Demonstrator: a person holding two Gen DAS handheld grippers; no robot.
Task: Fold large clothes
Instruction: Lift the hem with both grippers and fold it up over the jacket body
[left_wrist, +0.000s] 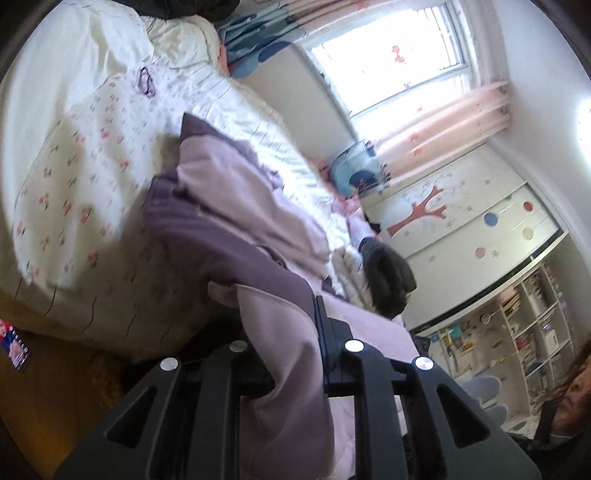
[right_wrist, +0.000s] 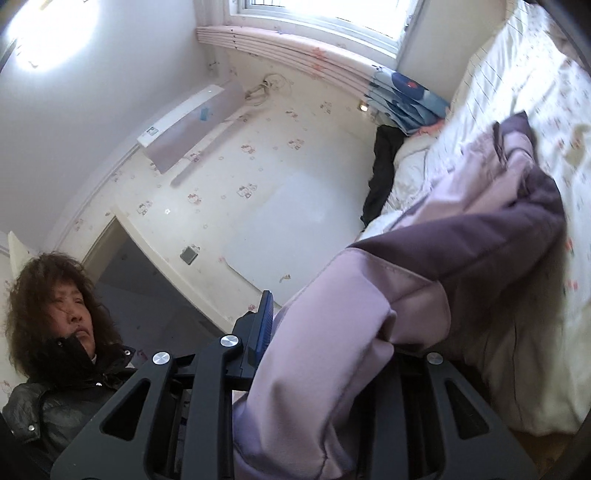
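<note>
A large two-tone garment (left_wrist: 229, 206), lilac with dark purple panels, hangs bunched from both grippers over the bed. In the left wrist view my left gripper (left_wrist: 284, 332) is shut on a lilac fold; its right finger (left_wrist: 322, 325) shows and the other is hidden under cloth. In the right wrist view the same garment (right_wrist: 461, 236) runs from the bed into my right gripper (right_wrist: 332, 332), which is shut on a thick lilac bunch. The blue pad of its left finger (right_wrist: 263, 321) presses the cloth, and the other finger is covered.
The bed has a cream floral cover (left_wrist: 74, 166) (right_wrist: 546, 110) with a black garment (left_wrist: 388, 280) (right_wrist: 380, 173) lying by the pillows. A phone (left_wrist: 14, 343) lies near the bed's edge. A person in a dark jacket (right_wrist: 55, 314) is close behind the grippers. Shelves (left_wrist: 517, 332) line the wall.
</note>
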